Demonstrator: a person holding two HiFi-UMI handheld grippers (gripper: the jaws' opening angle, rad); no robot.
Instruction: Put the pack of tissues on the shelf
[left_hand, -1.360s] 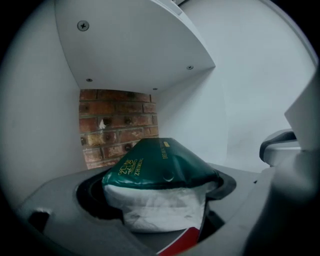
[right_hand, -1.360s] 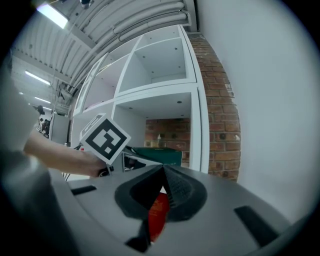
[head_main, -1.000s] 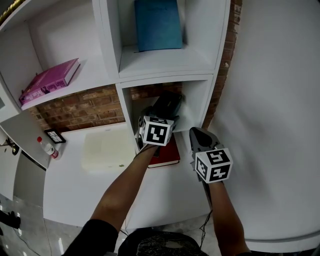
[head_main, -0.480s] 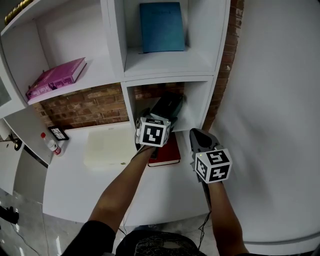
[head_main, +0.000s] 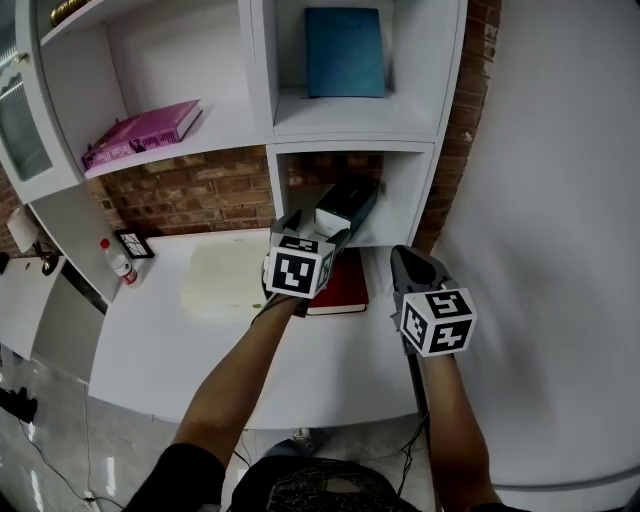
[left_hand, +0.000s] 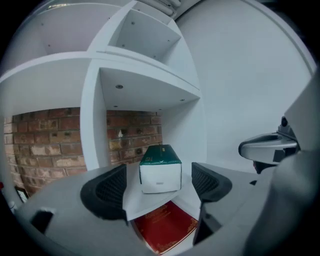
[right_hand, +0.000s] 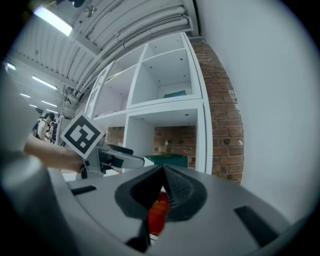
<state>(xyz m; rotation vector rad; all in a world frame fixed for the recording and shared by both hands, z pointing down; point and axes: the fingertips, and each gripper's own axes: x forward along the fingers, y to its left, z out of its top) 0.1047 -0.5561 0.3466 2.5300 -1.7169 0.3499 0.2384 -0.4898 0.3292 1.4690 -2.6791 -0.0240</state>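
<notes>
The pack of tissues (head_main: 346, 204), green on top with a white end, lies on the floor of the lower shelf cubby (head_main: 388, 236). In the left gripper view the tissue pack (left_hand: 160, 169) rests on the white shelf board (left_hand: 145, 200), with a gap to each jaw. My left gripper (head_main: 310, 229) sits just in front of it; its jaws are closing and touch nothing. The left gripper (left_hand: 159, 176) holds nothing. My right gripper (head_main: 410, 266) hangs to the right, over the counter, shut and empty, with the right gripper's (right_hand: 162, 172) jaws meeting at the tip.
A red book (head_main: 340, 286) lies on the white counter under the cubby. A cream flat box (head_main: 225, 278), a small bottle (head_main: 118, 262) and a little frame (head_main: 133, 243) stand to the left. A blue book (head_main: 345, 52) and a pink book (head_main: 145, 130) occupy upper shelves.
My left gripper has drawn back a little from the cubby while the tissue pack stays on the shelf. The head view has swung slightly. The right gripper has hardly moved.
</notes>
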